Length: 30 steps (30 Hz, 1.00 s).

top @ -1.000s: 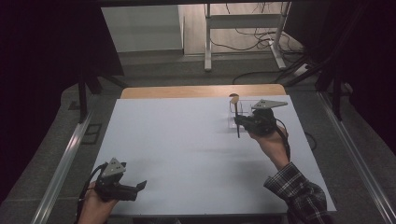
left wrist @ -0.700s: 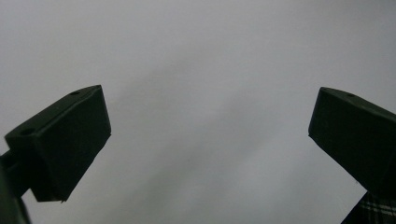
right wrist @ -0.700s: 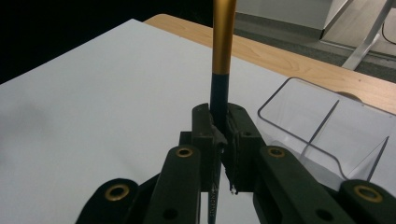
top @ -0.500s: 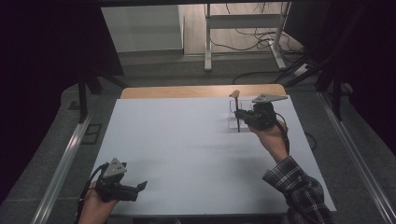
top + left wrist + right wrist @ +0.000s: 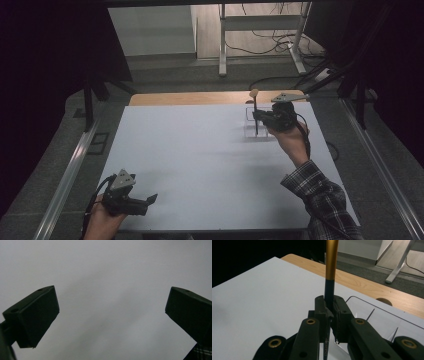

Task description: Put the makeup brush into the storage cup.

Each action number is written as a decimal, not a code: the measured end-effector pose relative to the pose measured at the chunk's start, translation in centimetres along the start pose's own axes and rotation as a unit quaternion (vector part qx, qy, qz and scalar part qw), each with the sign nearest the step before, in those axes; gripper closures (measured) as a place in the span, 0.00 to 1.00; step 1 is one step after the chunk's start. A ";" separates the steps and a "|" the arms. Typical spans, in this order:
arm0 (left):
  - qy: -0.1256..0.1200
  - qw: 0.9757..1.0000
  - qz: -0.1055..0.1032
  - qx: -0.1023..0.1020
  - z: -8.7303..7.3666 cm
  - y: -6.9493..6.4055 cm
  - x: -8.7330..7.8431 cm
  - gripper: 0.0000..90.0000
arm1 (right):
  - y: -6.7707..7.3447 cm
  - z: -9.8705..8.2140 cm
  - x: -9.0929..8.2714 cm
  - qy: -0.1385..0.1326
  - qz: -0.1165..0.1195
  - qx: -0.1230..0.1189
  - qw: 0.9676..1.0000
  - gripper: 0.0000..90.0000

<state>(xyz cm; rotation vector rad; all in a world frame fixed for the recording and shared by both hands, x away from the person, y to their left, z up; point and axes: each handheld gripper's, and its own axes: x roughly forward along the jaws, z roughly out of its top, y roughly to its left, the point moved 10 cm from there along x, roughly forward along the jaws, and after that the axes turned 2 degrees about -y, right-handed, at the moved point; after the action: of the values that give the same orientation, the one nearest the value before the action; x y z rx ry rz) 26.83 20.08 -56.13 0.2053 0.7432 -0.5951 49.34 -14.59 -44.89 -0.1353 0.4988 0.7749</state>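
The right tool point(image 5: 329, 315) is clamped on a thin brush point(image 5: 329, 267), which stands upright between its jaws, dark lower shaft and golden upper part. Compared with one second ago, this tool is a little higher and farther toward the far edge of the bench point(image 5: 200, 150), just above the clear tray point(image 5: 252, 131). The left tool point(image 5: 150, 199), with jaws wide apart and nothing between them, is in the same place as before, well apart from the tray, at the near edge.

right claw point(image 5: 256, 116) — brush point(image 5: 255, 111) lifted, shifted farther back
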 end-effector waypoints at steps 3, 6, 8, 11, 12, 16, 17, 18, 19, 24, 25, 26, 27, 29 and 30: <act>0.000 1.000 0.000 0.000 0.0 0.0 0.0 0.00 | -0.3 0.3 0.1 -0.001 -0.003 0.000 1.000 0.93; 0.000 1.000 0.000 -0.001 0.0 0.0 0.0 0.00 | -0.6 0.6 0.3 -0.002 -0.006 -0.001 1.000 0.93; -0.001 1.000 0.001 -0.001 0.0 0.0 0.0 0.00 | -0.8 0.8 0.4 -0.004 -0.007 0.001 1.000 0.93; -0.001 1.000 0.000 -0.002 0.0 0.1 0.0 0.00 | -1.1 1.1 0.7 -0.006 -0.009 0.003 1.000 0.93; -0.001 1.000 0.000 -0.002 0.0 0.1 0.0 0.00 | -1.2 1.3 0.7 -0.006 -0.010 0.003 1.000 0.93; 0.000 1.000 0.000 -0.001 0.0 0.1 0.0 0.00 | -1.4 1.8 0.8 -0.008 -0.013 0.003 1.000 0.93; 0.000 1.000 0.000 -0.001 0.0 0.1 0.0 0.00 | -1.5 1.8 0.8 -0.008 -0.013 0.003 1.000 0.93; 0.000 1.000 0.000 -0.001 0.0 0.1 0.0 0.00 | -1.6 1.9 0.9 -0.009 -0.014 0.001 1.000 0.93; 0.000 1.000 0.000 -0.001 0.0 0.1 0.0 0.00 | -1.6 2.0 1.0 -0.009 -0.016 0.002 1.000 0.93; -0.001 1.000 -0.001 -0.003 0.0 0.1 0.0 0.00 | -2.0 2.2 1.3 -0.009 -0.020 0.002 1.000 0.93; -0.001 1.000 -0.001 -0.002 0.0 0.1 0.0 0.00 | -2.1 2.2 1.4 -0.008 -0.021 0.002 1.000 0.93; -0.001 1.000 -0.001 -0.002 0.0 0.1 0.0 0.00 | -2.2 2.3 1.5 -0.009 -0.022 0.003 1.000 0.93; -0.001 1.000 0.000 -0.002 0.0 0.1 0.0 0.00 | -2.2 2.3 1.5 -0.008 -0.023 0.003 1.000 0.93; -0.001 1.000 0.000 -0.002 0.0 0.1 0.0 0.00 | -2.4 2.4 1.7 -0.009 -0.024 0.003 1.000 0.93; -0.001 1.000 -0.001 -0.002 0.0 0.1 0.0 0.00 | -2.5 2.4 1.8 -0.010 -0.026 0.004 1.000 0.93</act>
<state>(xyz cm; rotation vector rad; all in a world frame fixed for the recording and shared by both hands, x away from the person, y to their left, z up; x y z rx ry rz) 26.84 20.14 -56.14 0.2000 0.7428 -0.5945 53.07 -14.50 -43.79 -0.1331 0.4776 0.7238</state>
